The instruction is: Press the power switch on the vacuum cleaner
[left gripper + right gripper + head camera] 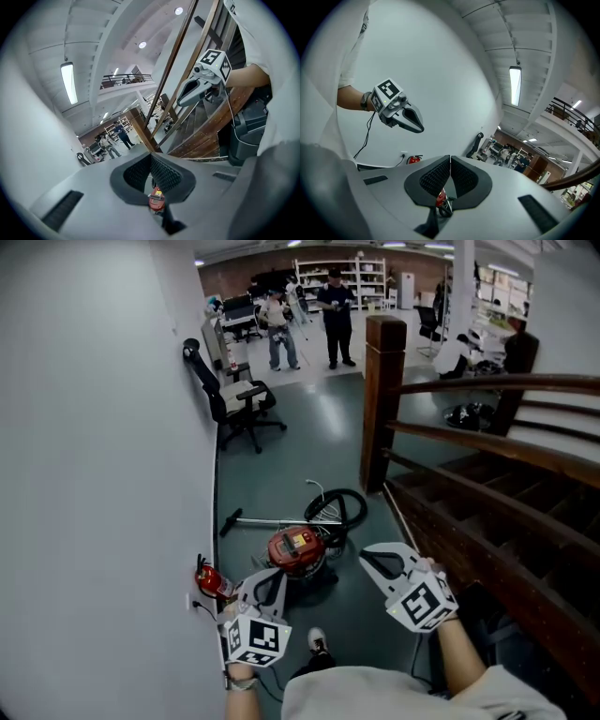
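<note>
The red canister vacuum cleaner (296,549) lies on the dark floor with its black hose (339,506) coiled behind it and its wand (253,521) stretched to the left. My left gripper (269,585) hovers just in front of the vacuum's left side, and my right gripper (382,562) is held to its right; both are apart from it. The jaws of each are shut with nothing held. In the left gripper view the vacuum (156,199) shows below the closed tips (151,157). The right gripper view shows it (440,199) the same way under the tips (450,159).
A white wall runs along the left, with a red fire extinguisher (211,579) at its foot. A wooden post (382,399) and stair railing (497,442) close off the right. An office chair (234,401) stands further back; two people (336,315) stand far away.
</note>
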### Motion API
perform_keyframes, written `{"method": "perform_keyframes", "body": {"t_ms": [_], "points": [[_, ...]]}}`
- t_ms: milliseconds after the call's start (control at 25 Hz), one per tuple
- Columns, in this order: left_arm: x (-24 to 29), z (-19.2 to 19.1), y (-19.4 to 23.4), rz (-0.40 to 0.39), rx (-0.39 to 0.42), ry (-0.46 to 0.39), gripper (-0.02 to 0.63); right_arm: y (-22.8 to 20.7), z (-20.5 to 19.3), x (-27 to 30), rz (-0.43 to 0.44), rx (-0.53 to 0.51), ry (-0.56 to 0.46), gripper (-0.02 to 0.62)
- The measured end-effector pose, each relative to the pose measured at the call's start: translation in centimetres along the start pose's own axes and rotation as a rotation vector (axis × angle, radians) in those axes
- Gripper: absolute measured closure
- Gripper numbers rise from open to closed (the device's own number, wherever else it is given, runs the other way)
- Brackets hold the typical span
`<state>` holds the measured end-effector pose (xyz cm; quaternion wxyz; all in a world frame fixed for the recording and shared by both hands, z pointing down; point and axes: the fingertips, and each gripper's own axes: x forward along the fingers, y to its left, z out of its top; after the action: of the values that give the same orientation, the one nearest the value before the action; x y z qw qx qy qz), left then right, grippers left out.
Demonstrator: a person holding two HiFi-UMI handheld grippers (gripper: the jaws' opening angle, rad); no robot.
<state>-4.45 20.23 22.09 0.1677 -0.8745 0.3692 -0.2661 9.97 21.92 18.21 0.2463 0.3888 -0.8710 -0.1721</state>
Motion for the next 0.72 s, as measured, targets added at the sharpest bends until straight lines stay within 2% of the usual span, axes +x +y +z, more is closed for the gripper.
{"method": "perform_keyframes", "body": {"t_ms": [360,720], "points": [[1.7,-0.9,2.7,-0.011,-0.025,-0.001,0.605,-1.0,0.5,3.4,0.041,0.017,0.003,0.565],[4.2,-2.1,5.7,-0.022,-0.033,0.003,0.605,-2.7,0.5,7.2,0.042,0.014,0.015,0.565]]}}
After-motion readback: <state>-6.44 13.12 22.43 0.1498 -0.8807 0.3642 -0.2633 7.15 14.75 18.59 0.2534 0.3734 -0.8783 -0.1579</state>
